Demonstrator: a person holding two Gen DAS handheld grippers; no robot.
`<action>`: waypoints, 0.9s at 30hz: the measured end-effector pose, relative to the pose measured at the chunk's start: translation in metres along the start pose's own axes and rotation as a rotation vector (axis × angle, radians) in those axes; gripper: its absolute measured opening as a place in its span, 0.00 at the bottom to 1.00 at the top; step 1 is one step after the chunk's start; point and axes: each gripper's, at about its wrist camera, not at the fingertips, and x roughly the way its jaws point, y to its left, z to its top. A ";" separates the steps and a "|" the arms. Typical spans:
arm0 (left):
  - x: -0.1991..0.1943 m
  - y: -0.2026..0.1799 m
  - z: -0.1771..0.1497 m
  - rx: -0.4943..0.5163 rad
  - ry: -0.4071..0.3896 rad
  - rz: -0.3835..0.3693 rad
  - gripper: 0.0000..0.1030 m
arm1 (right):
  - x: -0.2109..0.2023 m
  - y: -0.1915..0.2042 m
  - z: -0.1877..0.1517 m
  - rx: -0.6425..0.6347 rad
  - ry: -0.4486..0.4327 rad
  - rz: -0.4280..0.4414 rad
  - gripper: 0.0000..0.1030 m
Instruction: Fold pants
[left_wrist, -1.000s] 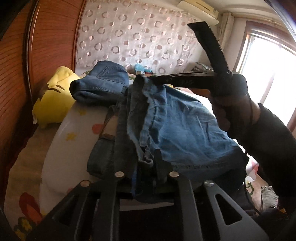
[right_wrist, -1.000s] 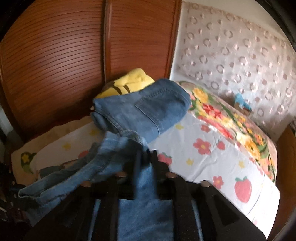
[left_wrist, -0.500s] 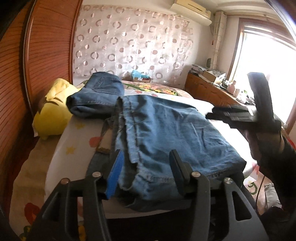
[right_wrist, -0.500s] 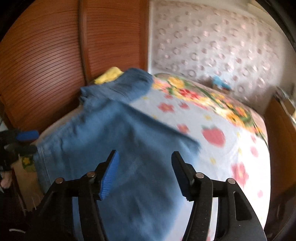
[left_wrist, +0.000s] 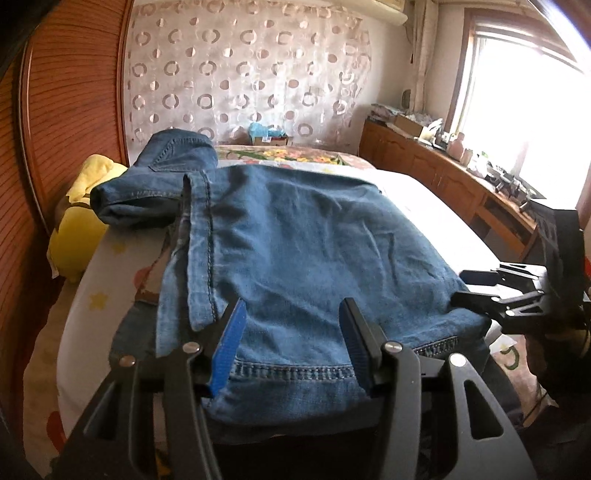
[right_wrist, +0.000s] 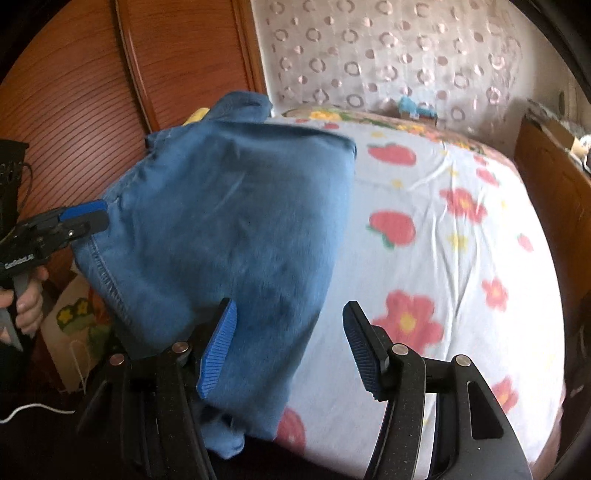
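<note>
Blue jeans (left_wrist: 306, 251) lie folded flat on the flowered bed (left_wrist: 92, 295), their stitched hem at the near edge. My left gripper (left_wrist: 291, 343) is open, and the hem lies loose between its blue pads. In the left wrist view my right gripper (left_wrist: 458, 285) stands at the jeans' right corner. The right wrist view shows the jeans (right_wrist: 229, 229) from the side. There my right gripper (right_wrist: 290, 339) is open over their near edge and the sheet (right_wrist: 443, 258), pressing nothing. At the jeans' far corner my left gripper (right_wrist: 105, 214) shows, with a hand (right_wrist: 29, 302) on its grip.
A second folded pair of jeans (left_wrist: 162, 184) lies at the bed's back left against a yellow cushion (left_wrist: 81, 221). A wooden wardrobe (left_wrist: 66, 110) stands to the left. On the right a low cabinet (left_wrist: 443, 177) runs under the window. A patterned curtain (left_wrist: 240, 74) hangs behind the bed.
Both grippers have let go of the jeans and opened. The lifted half has come down flat over the rest. My right gripper swung right and down to the near corner.
</note>
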 end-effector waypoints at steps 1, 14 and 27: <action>0.001 0.000 -0.001 0.001 0.004 0.004 0.50 | 0.002 0.000 -0.004 0.004 0.008 0.004 0.59; 0.022 0.011 -0.016 -0.013 0.053 0.030 0.50 | 0.004 -0.001 -0.002 0.001 0.006 0.030 0.59; 0.024 0.011 -0.021 -0.003 0.048 0.032 0.51 | 0.031 -0.023 0.041 0.045 -0.030 0.046 0.60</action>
